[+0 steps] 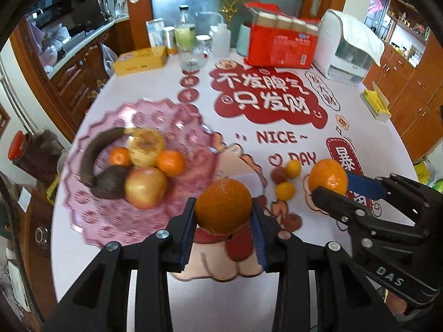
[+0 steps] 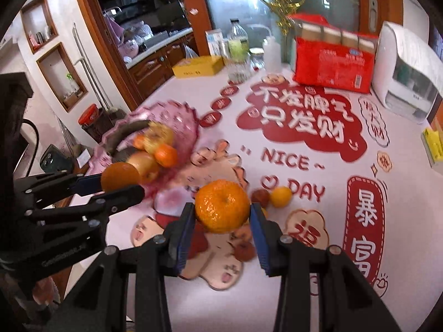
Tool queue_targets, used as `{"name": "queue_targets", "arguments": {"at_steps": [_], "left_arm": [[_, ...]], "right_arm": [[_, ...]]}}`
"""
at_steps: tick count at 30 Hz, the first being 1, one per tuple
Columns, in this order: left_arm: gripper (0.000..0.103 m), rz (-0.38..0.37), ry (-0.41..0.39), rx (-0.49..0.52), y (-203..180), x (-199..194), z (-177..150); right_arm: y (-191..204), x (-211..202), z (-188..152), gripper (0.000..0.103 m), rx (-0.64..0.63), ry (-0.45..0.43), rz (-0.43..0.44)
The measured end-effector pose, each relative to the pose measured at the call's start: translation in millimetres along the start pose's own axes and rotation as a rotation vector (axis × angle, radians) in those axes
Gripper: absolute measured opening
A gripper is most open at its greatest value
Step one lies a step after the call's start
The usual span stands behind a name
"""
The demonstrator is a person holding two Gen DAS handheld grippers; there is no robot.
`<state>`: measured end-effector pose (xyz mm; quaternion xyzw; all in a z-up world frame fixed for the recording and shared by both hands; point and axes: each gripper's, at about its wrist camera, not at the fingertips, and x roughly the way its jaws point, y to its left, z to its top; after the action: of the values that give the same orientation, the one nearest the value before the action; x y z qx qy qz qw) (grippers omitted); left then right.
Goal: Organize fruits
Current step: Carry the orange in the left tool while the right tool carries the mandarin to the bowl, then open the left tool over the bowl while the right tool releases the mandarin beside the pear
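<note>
In the left wrist view my left gripper (image 1: 223, 208) is shut on a dark orange (image 1: 223, 202), held above the table beside a pink glass plate (image 1: 110, 221). The plate carries a blackened banana (image 1: 94, 152), two apples and two tangerines. To the right, my right gripper (image 1: 332, 184) is shut on a brighter orange (image 1: 328, 175). The right wrist view shows that orange (image 2: 221, 204) clamped between the blue pads of the right gripper (image 2: 222, 209), with the left gripper (image 2: 121, 184) and its orange (image 2: 120, 176) in front of the plate (image 2: 180, 116).
Small yellow fruits (image 1: 285, 191) and a reddish one (image 1: 278, 175) lie on the printed tablecloth between the grippers. At the far end stand a yellow box (image 1: 141, 61), bottles (image 1: 185, 36), a red pack (image 1: 282, 44) and a white appliance (image 1: 346, 49). A yellow tissue box (image 1: 376, 105) sits at the right edge.
</note>
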<state>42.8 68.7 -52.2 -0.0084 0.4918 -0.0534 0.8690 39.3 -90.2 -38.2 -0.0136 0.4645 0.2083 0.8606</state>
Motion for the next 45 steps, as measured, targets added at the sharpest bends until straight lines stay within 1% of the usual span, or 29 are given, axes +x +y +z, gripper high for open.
{"name": "queue_targets", "arguments": {"at_steps": [6, 10, 16, 22, 28, 33, 39, 45], "left_arm": [[0.035, 0.007, -0.049, 0.015, 38.5, -25.3, 9.0], [0.035, 0.009, -0.067, 0.027, 62.1, -34.3, 13.2], [0.035, 0.008, -0.073, 0.048, 94.9, -37.2, 18.7], [0.035, 0.016, -0.074, 0.063, 123.7, -33.7, 23.7], [0.035, 0.022, -0.04, 0.056, 151.4, -13.6, 30.5], [0.035, 0.01, 0.002, 0.049, 166.6, 11.7, 37.9], [0.035, -0.001, 0.051, 0.056, 169.0, 46.0, 47.2], [0.035, -0.013, 0.11, 0.077, 165.7, 79.2, 51.6]], "right_arm": [[43.4, -14.7, 18.4, 0.04, -0.019, -0.066, -0.004], [68.6, -16.9, 27.1, 0.04, -0.023, -0.089, -0.006], [98.0, -10.0, 36.7, 0.04, -0.005, -0.107, -0.014], [119.6, 8.1, 44.0, 0.04, 0.024, -0.107, -0.017], [134.2, 32.9, 49.3, 0.04, 0.032, -0.074, -0.031], [135.2, 62.7, 54.5, 0.04, 0.044, -0.02, -0.053], [126.8, 94.7, 58.0, 0.04, 0.069, 0.051, -0.075], [121.9, 118.2, 59.4, 0.04, 0.072, 0.108, -0.087]]}}
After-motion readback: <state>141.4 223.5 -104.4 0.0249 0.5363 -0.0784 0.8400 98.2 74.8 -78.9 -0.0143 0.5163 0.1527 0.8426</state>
